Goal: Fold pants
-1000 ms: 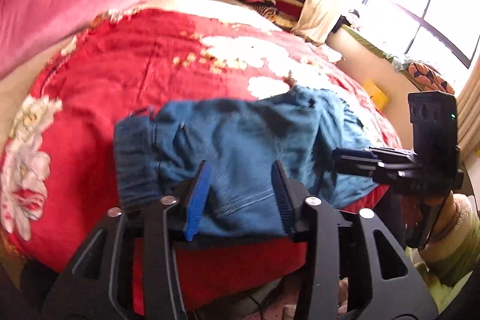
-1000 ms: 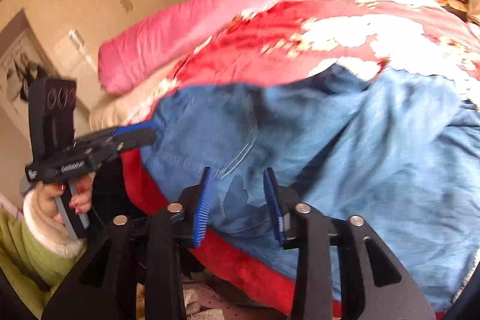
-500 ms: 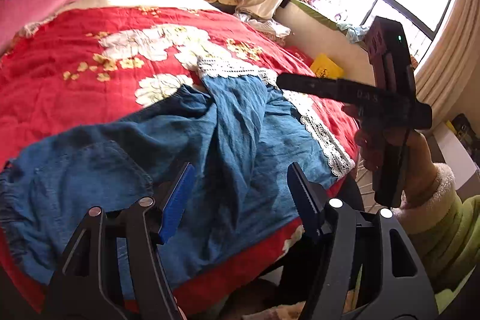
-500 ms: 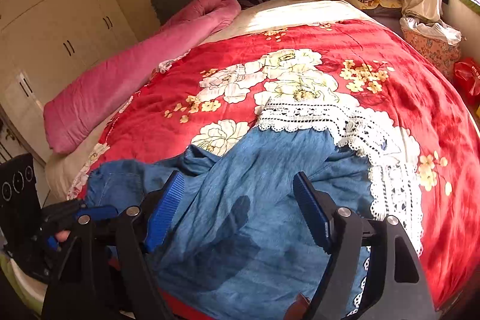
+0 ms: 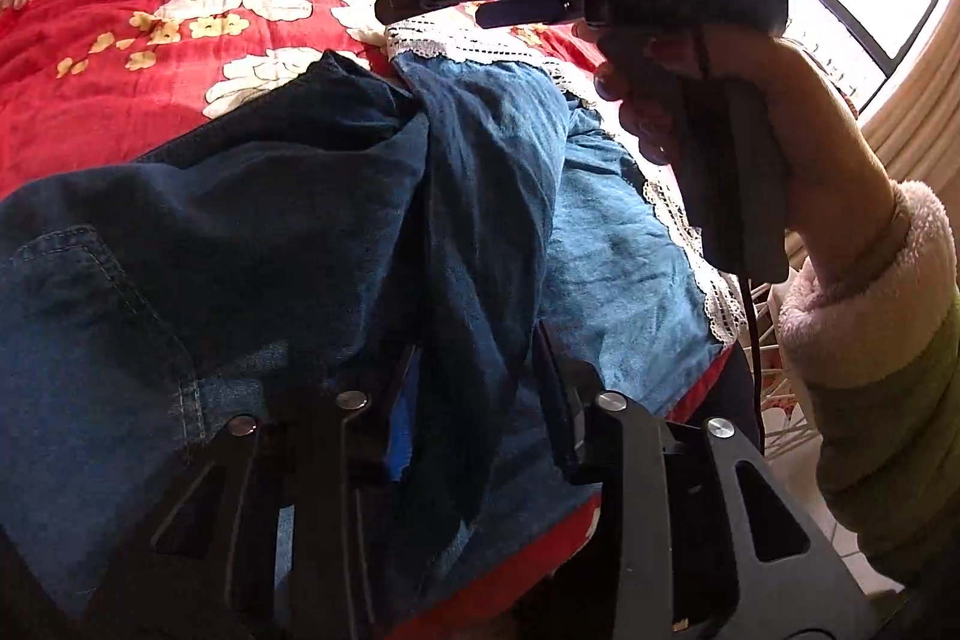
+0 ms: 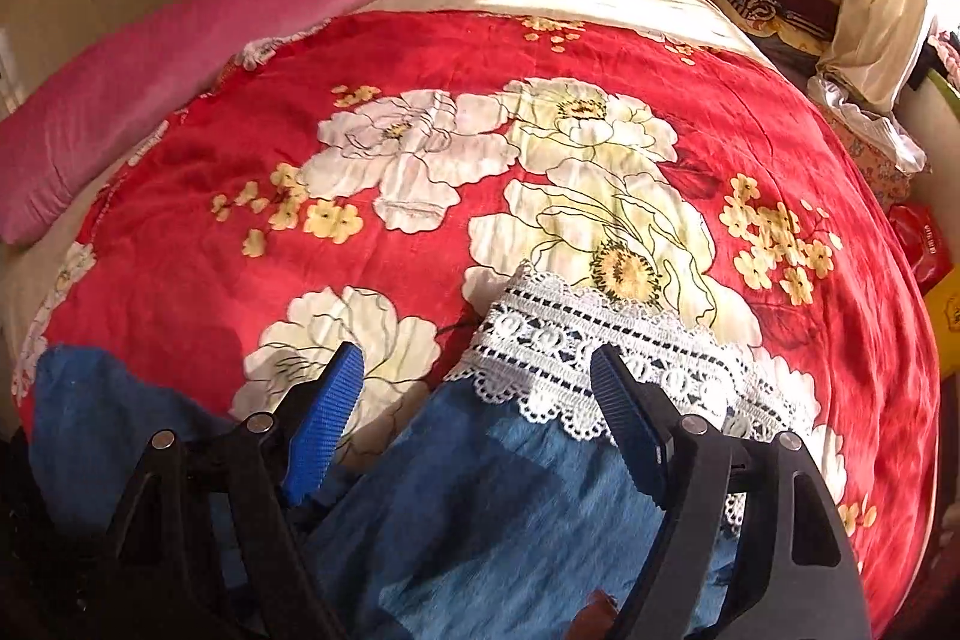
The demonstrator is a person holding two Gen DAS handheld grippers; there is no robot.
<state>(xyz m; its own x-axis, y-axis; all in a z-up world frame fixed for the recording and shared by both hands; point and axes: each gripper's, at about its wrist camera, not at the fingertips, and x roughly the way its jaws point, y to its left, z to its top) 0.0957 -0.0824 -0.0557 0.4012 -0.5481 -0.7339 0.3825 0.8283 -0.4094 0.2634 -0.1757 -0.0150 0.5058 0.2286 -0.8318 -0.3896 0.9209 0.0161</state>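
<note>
Left gripper (image 5: 474, 388): clenched on a raised fold of denim pants (image 5: 336, 232), jaws just closed further, cloth between them; likely pinched for lifting or straightening. Right gripper (image 6: 480, 412): released, wide, poised above the lace-trimmed hem (image 6: 600, 346), nothing gripped. Pants: crumpled along near edge of red floral bedspread (image 6: 420, 58), hem toward the right. Pink quilt (image 6: 180, 64) far left. Versus half a second earlier: left gripper lower, into the fabric; right gripper farther along the leg, above the hem.
</note>
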